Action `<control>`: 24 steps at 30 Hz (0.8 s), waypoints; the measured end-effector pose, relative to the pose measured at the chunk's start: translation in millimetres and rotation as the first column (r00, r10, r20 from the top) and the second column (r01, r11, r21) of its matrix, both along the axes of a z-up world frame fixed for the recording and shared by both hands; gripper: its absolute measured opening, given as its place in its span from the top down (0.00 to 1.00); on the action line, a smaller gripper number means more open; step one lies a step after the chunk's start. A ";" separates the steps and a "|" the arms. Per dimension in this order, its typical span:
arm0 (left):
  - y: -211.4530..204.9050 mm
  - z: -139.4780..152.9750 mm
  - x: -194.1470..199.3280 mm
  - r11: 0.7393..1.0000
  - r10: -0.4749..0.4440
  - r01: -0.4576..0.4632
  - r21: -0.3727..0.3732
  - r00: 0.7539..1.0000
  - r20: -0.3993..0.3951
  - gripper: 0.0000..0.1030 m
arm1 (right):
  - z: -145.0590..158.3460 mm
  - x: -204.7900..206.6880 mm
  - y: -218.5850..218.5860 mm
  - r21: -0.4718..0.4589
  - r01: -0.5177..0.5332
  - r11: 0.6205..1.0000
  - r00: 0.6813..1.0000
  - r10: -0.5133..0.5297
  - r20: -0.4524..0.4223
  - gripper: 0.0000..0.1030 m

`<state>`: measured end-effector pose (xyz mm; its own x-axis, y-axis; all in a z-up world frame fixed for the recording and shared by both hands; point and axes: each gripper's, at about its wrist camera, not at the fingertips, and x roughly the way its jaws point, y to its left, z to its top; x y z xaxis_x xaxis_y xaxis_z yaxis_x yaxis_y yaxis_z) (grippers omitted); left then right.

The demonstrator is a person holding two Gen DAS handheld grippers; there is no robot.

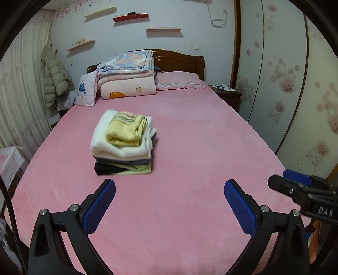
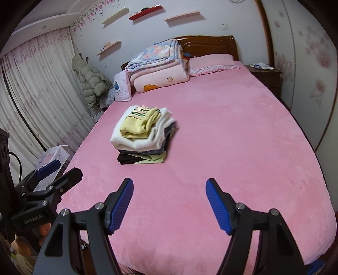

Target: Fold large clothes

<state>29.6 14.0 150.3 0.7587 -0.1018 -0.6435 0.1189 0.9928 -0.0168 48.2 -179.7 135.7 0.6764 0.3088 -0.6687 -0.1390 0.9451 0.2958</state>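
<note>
Folded clothes in a neat yellow-topped stack (image 1: 124, 141) sit finished on the pink plush bed (image 1: 190, 148), so I hold my left claw (image 1: 169, 203) and right claw (image 2: 169, 201) open, empty.

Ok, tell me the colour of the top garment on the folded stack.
Pale yellow, with stripes at one end; the top garment shows best in the left wrist view.

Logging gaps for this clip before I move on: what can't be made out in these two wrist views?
- Lower layers of the folded clothes stack: both views show only edges under the cream fleece piece, so garment types are unclear.
- Items on the red wall shelf: too small in both views.
- Papers on the dark wooden nightstand: too small and distorted near the fisheye rim.
- Floor beside the pink bed: cut off by frame edges and gripper bodies.
</note>
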 end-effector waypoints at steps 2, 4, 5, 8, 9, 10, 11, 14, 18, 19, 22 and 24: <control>-3.2 -9.7 -12.1 1.000 0.021 -0.021 -0.017 1.000 -0.004 0.01 | -8.2 -15.1 -5.3 -0.008 0.017 1.000 1.000 -0.016 0.010 0.31; -3.0 -18.7 -21.3 0.998 0.036 -0.037 -0.042 0.999 -0.020 0.01 | -15.9 -27.4 -8.8 -0.012 0.035 0.999 0.999 -0.035 0.020 0.31; -3.3 -22.9 -25.2 0.998 0.043 -0.045 -0.050 0.999 -0.029 0.01 | -21.7 -35.0 -10.2 -0.017 0.045 0.999 0.999 -0.045 0.023 0.31; -3.2 -37.1 -33.7 0.996 0.079 -0.081 -0.038 0.996 -0.048 0.01 | -35.6 -48.6 -11.3 -0.029 0.066 0.997 0.998 -0.065 0.023 0.31; -3.7 -41.2 -36.8 0.995 0.090 -0.092 -0.031 0.995 -0.050 0.01 | -40.4 -52.1 -11.0 -0.024 0.066 0.998 0.998 -0.065 0.015 0.31; -3.6 -43.8 -39.5 0.995 0.098 -0.099 -0.026 0.994 -0.053 0.01 | -44.0 -54.8 -10.1 -0.014 0.061 0.998 0.998 -0.061 0.009 0.31; -4.2 -48.0 -41.4 0.994 0.105 -0.106 -0.019 0.993 -0.062 0.01 | -46.7 -57.0 -8.4 -0.006 0.056 0.998 0.998 -0.056 0.003 0.31; -4.7 -56.2 -43.3 0.995 0.096 -0.098 -0.020 0.992 -0.086 0.01 | -51.3 -61.3 -2.7 -0.014 0.043 0.999 0.999 -0.042 0.003 0.31; -8.9 -62.1 -46.4 0.995 0.101 -0.100 0.020 0.991 -0.083 0.01 | -53.8 -63.4 7.0 -0.071 0.035 0.997 0.999 -0.033 0.018 0.31; -9.0 -62.9 -45.3 0.994 0.105 -0.103 0.027 0.991 -0.081 0.01 | -55.0 -63.3 8.6 -0.081 0.036 0.996 0.999 -0.035 0.021 0.31; -9.5 -67.5 -42.2 0.994 0.105 -0.103 0.028 0.990 -0.094 0.01 | -58.4 -61.6 11.6 -0.090 0.036 0.995 0.999 -0.035 0.016 0.31; -10.5 -70.5 -40.7 0.995 0.098 -0.096 0.024 0.990 -0.105 0.01 | -61.9 -60.1 11.9 -0.087 0.035 0.996 0.999 -0.035 0.006 0.31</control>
